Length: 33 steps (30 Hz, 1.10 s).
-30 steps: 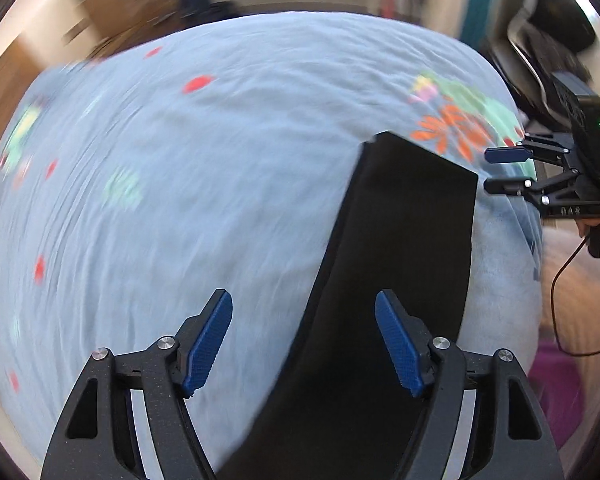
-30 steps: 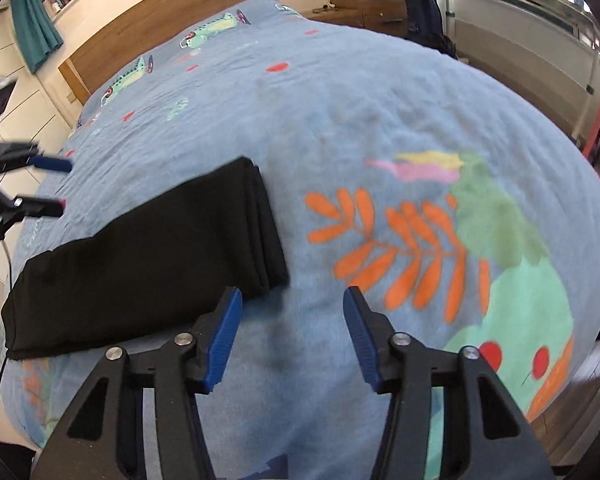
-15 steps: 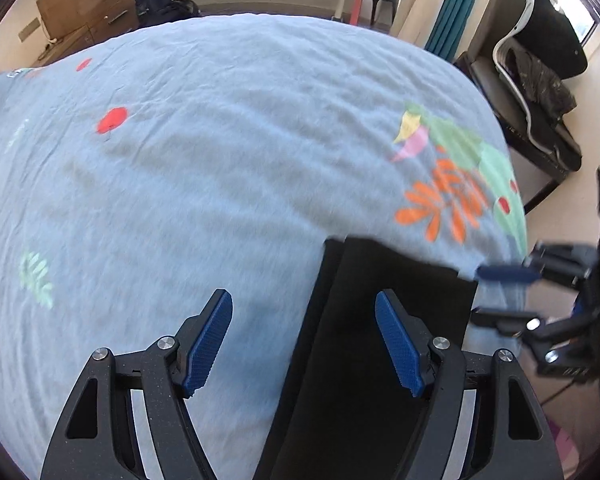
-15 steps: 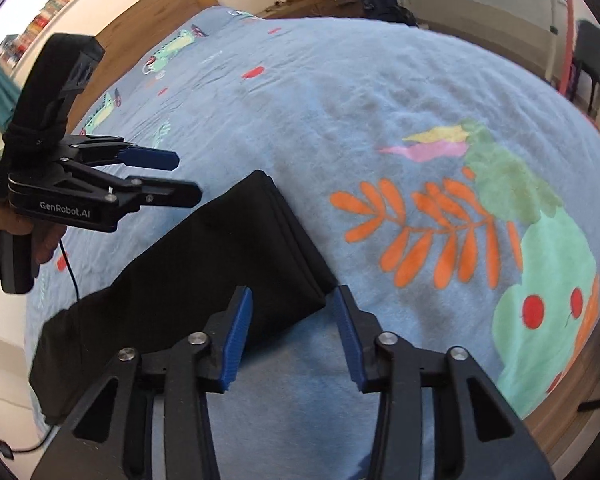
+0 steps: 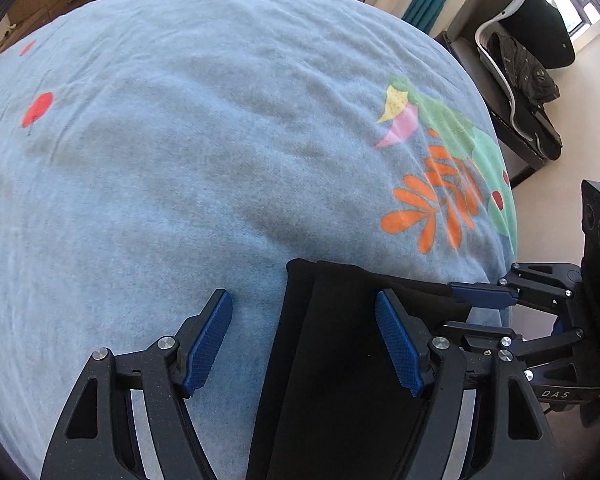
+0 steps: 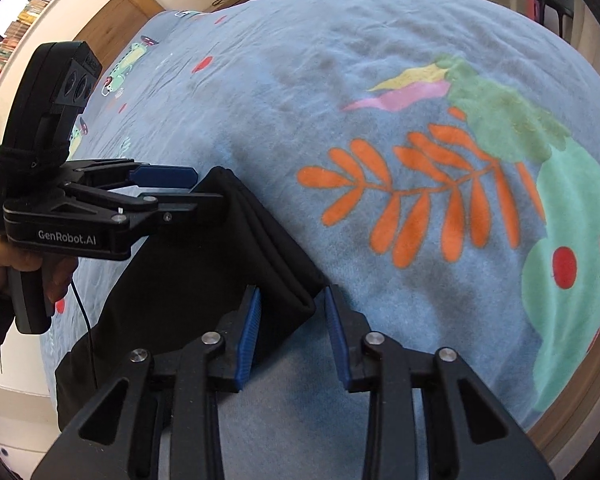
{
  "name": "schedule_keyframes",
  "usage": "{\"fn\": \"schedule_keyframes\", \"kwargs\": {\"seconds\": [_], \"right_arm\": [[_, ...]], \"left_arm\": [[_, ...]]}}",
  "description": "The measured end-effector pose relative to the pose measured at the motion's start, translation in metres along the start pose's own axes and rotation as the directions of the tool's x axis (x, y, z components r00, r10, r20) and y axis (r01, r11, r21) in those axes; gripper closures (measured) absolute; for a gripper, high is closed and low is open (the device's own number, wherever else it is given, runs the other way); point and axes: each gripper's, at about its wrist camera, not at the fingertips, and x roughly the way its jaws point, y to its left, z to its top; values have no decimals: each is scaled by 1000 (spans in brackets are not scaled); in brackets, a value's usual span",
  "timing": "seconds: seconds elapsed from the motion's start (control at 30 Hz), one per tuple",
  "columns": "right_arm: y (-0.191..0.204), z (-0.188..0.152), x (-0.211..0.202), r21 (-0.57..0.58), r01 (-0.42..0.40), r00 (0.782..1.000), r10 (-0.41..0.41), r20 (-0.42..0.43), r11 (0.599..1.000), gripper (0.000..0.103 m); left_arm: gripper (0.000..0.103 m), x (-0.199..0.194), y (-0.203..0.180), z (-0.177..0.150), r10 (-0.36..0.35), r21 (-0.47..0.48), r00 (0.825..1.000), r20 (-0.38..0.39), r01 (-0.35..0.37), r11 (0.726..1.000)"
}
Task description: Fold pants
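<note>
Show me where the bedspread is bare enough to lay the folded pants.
Bare: the wide light-blue bedspread beyond the black folded pants, left of the orange leaf print. Crowded: the pants' end, where the left gripper and right gripper straddle corners.

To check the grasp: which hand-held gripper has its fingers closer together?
The right hand-held gripper: its fingers narrowly straddle a corner of the black pants, not shut on it. The left hand-held gripper is spread much wider.
</note>
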Motion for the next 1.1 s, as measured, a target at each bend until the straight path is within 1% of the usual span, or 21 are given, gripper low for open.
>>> {"fn": "schedule_keyframes", "kwargs": {"seconds": [0.13,0.23,0.33,0.47,0.5,0.53,0.57,0.6,0.67,0.83,0.9,1.1], "right_arm": [[-2,1,5,21,-3,1000,3,-8,1000,98],[-2,3,5,22,-2,1000,2,-9,1000,98],[-2,3,6,20,-1,1000,1,-8,1000,98],[0,2,7,11,10,1000,-10,-8,1000,98],[1,2,7,10,14,1000,-13,-6,1000,98],[2,1,7,12,15,1000,-15,-2,1000,98],[3,0,6,16,15,1000,-16,2,1000,98],[3,0,5,23,14,1000,-14,11,1000,99],[3,-2,3,34,7,1000,-8,27,999,103],[1,-3,-2,41,-2,999,0,49,999,103],[-1,-3,0,43,1,999,-2,39,999,103],[-16,-3,11,111,-42,999,41,12,993,102]], "left_arm": [[35,4,1,4,-68,21,997,-31,68,997],[35,8,0,6,-101,33,994,-45,103,994],[35,13,-1,8,-102,47,993,-55,105,993],[36,14,-1,8,-99,51,994,-49,102,993],[42,13,-2,7,-100,51,994,-45,102,994],[55,13,-2,6,-109,53,993,-44,112,992],[59,13,-3,6,-125,52,991,-47,128,990],[60,13,-5,5,-124,47,991,-47,126,991],[62,13,-8,4,-114,61,992,-45,116,991],[67,9,-9,4,-132,52,990,-41,134,990],[68,8,-9,3,-138,52,990,-41,140,989],[67,16,-7,4,-133,36,989,-62,135,990]]}}
